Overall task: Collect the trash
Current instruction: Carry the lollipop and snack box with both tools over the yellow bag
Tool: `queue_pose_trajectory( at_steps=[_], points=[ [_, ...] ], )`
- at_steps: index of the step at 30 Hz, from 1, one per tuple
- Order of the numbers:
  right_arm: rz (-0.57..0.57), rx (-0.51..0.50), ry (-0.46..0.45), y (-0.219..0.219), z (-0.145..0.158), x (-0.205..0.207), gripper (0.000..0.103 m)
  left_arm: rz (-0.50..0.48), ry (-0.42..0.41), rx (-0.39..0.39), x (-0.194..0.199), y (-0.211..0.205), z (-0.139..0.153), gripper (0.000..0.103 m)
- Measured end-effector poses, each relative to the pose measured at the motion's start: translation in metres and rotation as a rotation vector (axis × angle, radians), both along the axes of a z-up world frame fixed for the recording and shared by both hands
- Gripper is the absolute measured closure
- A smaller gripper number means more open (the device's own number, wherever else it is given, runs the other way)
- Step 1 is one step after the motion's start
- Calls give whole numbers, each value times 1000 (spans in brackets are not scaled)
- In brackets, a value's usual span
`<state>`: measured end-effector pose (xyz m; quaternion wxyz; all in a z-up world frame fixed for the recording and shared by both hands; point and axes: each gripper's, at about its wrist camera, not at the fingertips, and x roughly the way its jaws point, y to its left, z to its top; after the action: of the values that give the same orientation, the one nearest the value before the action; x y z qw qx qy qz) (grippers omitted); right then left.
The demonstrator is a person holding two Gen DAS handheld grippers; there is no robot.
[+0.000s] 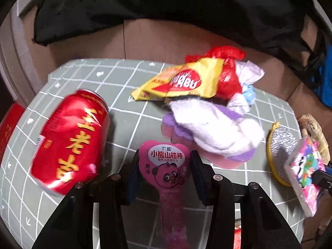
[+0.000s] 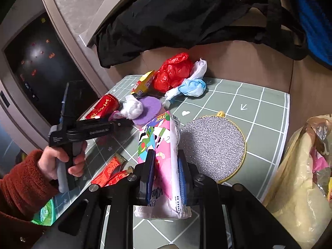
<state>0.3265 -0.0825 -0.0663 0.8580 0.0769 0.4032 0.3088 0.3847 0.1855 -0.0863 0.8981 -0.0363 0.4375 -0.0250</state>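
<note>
My left gripper [image 1: 164, 166] is shut on a pink bear-print candy wrapper [image 1: 165, 164] above the green grid mat [image 1: 128, 112]. A red drink can [image 1: 70, 141] lies on its side just left of it. Ahead lie a yellow snack wrapper [image 1: 176, 83], a red plastic bag [image 1: 228, 70] and a white tissue [image 1: 215, 128] on a purple pad. My right gripper [image 2: 166, 166] is shut on a pink cartoon-print packet [image 2: 164, 161], held above the mat [image 2: 259, 108]. The left gripper [image 2: 116, 124] shows in the right wrist view, held by a hand.
A round silver scouring pad [image 2: 213, 147] lies right of the packet. A yellowish plastic bag [image 2: 296, 182] with wrappers in it stands at the right edge. Red wrappers [image 2: 110, 172] lie near the front left. Black clothing [image 2: 176, 16] lies behind the mat.
</note>
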Motion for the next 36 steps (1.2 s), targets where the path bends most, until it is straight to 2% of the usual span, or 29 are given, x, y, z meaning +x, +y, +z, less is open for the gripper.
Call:
queue_pose_trajectory(
  at_steps=[3,7,11,19,23,28,33,36],
  points=[
    [7,-24,-13,5,4,-3,83,-11,-64,17,-15,-2,15,58],
    [3,-46,-39,11,12,-8,83,-2,-119,-5,-37,-4,40,58],
    [-11,-39,-73,10,28,-13,83,7,-198,-11,-61,-11,75,58],
    [-75,-14,-249,-10,99,-28,83,-4,-435,11,-107,-50,156,58],
    [-110,-27,-336,-28,131,-37,83,-8,-539,29,-120,-74,185,58],
    [-152,-42,-409,-54,154,-51,83,-36,-600,25,-129,-104,205,58],
    [-201,-54,-445,-83,161,-62,83,-69,-616,8,-130,-133,206,57],
    [-234,-78,-466,-99,161,-67,83,-108,-626,-48,-129,-152,204,57]
  ],
)
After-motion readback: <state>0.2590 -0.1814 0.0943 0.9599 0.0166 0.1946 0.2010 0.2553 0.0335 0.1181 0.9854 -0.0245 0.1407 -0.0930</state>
